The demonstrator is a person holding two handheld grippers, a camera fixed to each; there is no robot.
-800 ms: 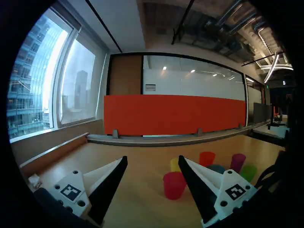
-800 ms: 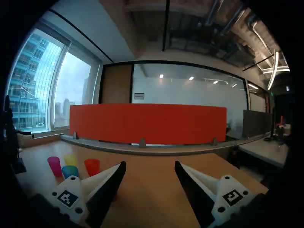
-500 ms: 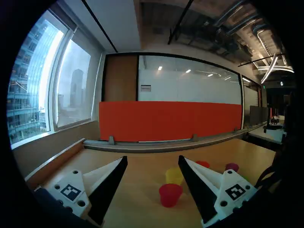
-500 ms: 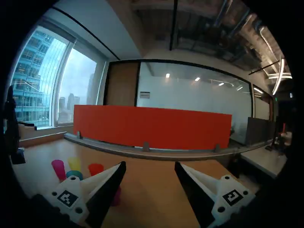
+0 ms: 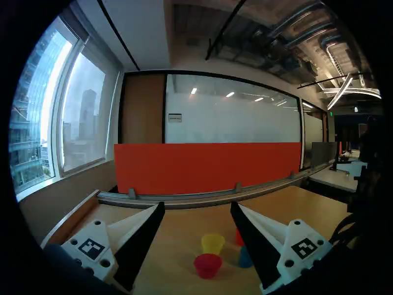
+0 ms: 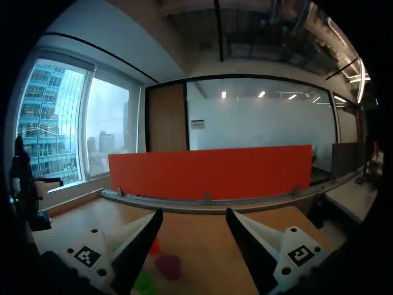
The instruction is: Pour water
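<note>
the cups stand low on the desk (image 5: 182, 231), below where both grippers point. from the left gripper (image 5: 196, 203) they lie at 6 o'clock, just under the gap between its fingers. the yellow cup (image 5: 212, 243) is farther, the red cup (image 5: 207, 265) nearer, and the blue cup (image 5: 245, 256) sits at 5, partly behind a finger. from the right gripper (image 6: 193, 211) the purple cup (image 6: 168, 266) lies at 7 o'clock. the green cup (image 6: 143, 284) is lower at 7, tucked beside a finger.

every cup is upright, mouth up, long axis vertical. they are close together; whether any touch i can't tell. both grippers point level toward the orange panel (image 5: 206, 167), over the cups rather than at them. either would have to tip down toward 6 to reach one.

the left looks better placed: red and yellow sit almost centred in its gap, while the right's cups lie off to one side. which gripper is truly nearer i can't tell.

jaws on both stand wide apart, likely enough to take a cup from the side. they hold nothing and touch nothing. which cup has water i can't tell; the insides are too small to read.
</note>
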